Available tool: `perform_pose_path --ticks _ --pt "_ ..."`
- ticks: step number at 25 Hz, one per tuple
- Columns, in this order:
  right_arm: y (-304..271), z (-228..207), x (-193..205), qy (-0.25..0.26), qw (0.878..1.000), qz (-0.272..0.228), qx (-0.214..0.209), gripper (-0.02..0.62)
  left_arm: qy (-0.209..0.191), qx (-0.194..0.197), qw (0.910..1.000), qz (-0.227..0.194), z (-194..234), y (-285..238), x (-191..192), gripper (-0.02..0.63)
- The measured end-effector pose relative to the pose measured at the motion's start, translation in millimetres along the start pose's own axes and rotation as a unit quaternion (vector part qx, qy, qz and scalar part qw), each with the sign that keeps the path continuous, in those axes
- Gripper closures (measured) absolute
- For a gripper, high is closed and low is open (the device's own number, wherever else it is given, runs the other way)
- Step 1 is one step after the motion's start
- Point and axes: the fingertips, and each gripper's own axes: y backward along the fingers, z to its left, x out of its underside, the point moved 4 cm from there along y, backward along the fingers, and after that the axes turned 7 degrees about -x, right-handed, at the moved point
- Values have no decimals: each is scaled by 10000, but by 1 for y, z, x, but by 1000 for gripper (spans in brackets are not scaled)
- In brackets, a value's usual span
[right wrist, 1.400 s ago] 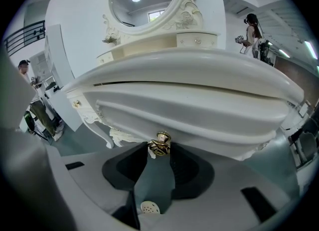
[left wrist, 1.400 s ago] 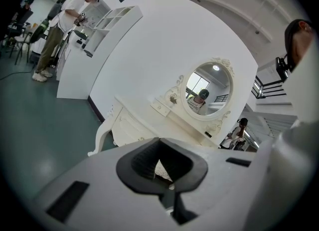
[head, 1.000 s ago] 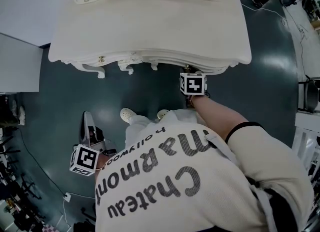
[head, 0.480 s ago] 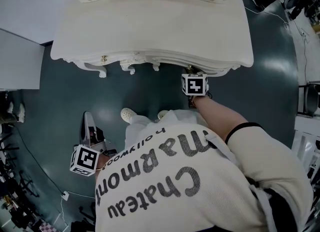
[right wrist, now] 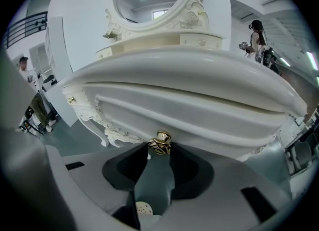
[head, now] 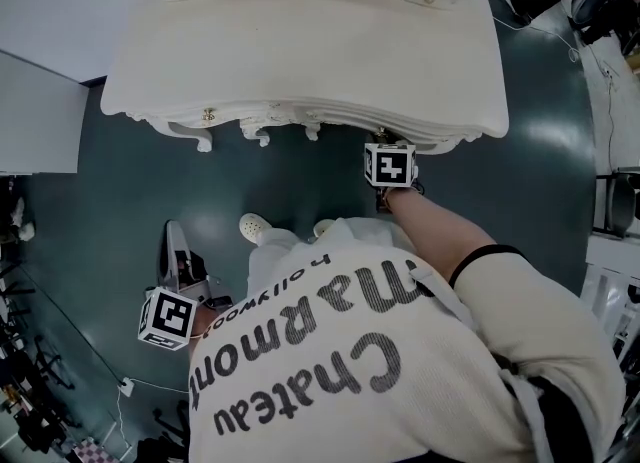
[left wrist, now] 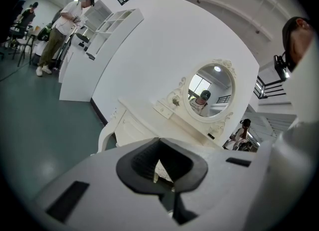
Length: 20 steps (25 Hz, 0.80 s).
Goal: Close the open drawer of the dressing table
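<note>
**Drawer.** The dressing table [head: 300,51] stands on the dark green floor [head: 130,191]. Its cream bench top overhangs the front. The drawer front [right wrist: 189,110] lies on the table's right side, tucked under that overhang. In the right gripper view it appears close to flush with the carved apron. Whether it is fully seated cannot be told. No view shows the drawer's inside. A second gold knob [head: 208,114] marks the left side of the front. Two small drawers [right wrist: 199,39] sit at the back of the bench top, below the oval mirror [left wrist: 210,95]; both appear shut.

**Right gripper.** The right gripper [head: 386,154] is held at the front edge of the dressing table, its marker cube just below the overhang. Its jaws stand at a narrow gap, with the gold knob [right wrist: 161,142] of the drawer front clamped between their tips. Behind the knob the gap between the jaws shows only floor.

**Left gripper.** The left gripper [head: 176,246] hangs low at the person's left side, well apart from the dressing table. Its jaws are brought together at the tips and hold nothing. Through the hollow between the pads, only a carved leg of the table is visible in the distance.
</note>
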Motion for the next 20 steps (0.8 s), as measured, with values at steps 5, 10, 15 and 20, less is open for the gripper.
perform_pose_path --ticks 5,10,15,20 --pt "-3 -1 -2 -94 10000 -12 -5 439 13 7 10000 42 -1 -2 3 598" --pt "-4 -3 -4 -38 10000 -14 -22 439 42 -36 10000 41 0 -1 5 598" --pt "-4 -4 -6 -87 10000 -31 -9 439 18 -40 10000 17 -2 1 3 598" --pt "-7 -5 -8 -91 9999 -67 -27 439 43 -45 10000 -23 -4 3 4 598"
